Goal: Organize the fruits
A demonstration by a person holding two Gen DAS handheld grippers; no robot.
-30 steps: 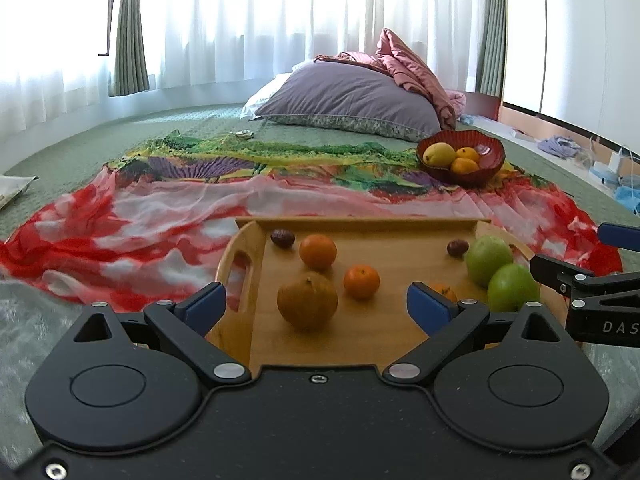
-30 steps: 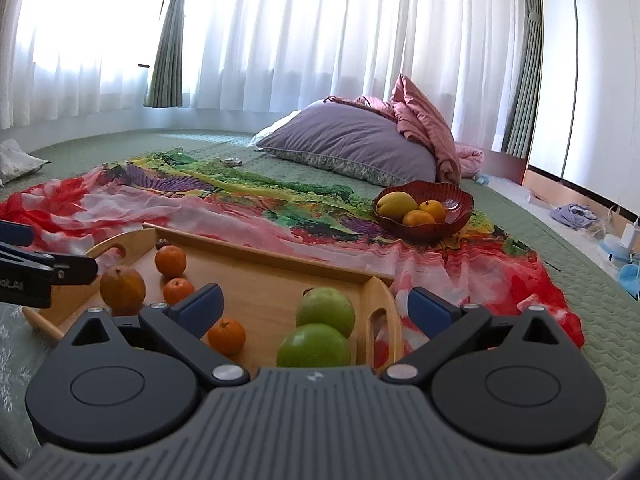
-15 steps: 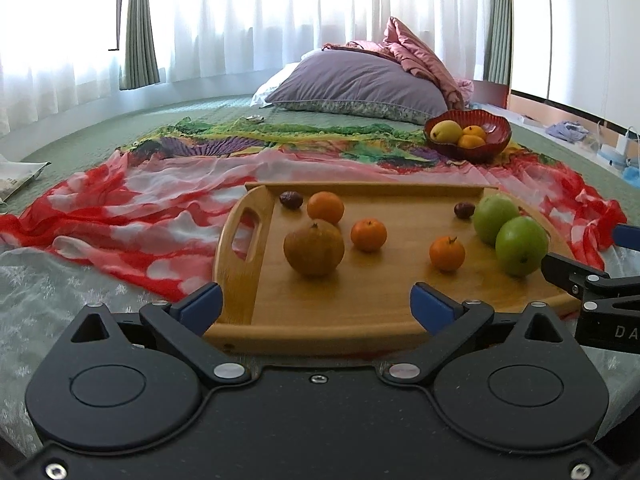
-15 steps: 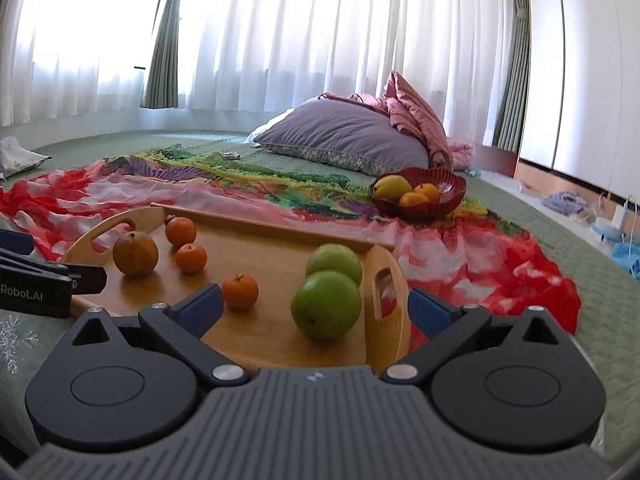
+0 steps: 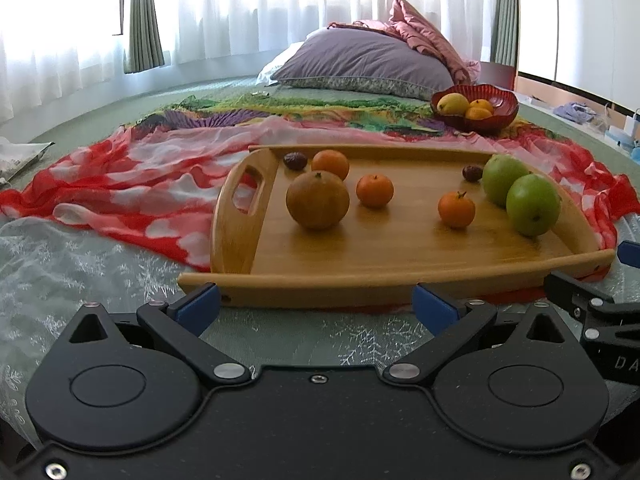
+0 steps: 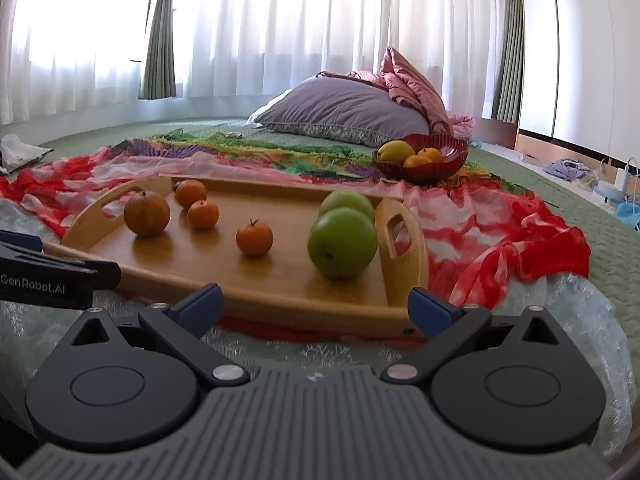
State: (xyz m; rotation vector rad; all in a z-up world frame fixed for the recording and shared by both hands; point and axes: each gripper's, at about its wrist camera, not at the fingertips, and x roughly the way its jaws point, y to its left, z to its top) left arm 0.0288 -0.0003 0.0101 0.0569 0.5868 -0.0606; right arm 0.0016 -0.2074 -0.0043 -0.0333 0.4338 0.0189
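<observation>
While both grippers (image 5: 316, 306) (image 6: 314, 304) gape empty, tray (image 5: 400, 248) holds three oranges, two green apples.

Both my grippers have sunk lower, so the wooden tray (image 5: 400, 276) now lies wholly ahead of them at 12 o'clock. My left gripper (image 5: 316, 306) has widened slightly, with nothing between its fingers.

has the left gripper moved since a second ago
Yes. The left gripper has pulled back and dropped: its fingertips overlapped the wooden tray before and now sit short of its near rim.
</observation>
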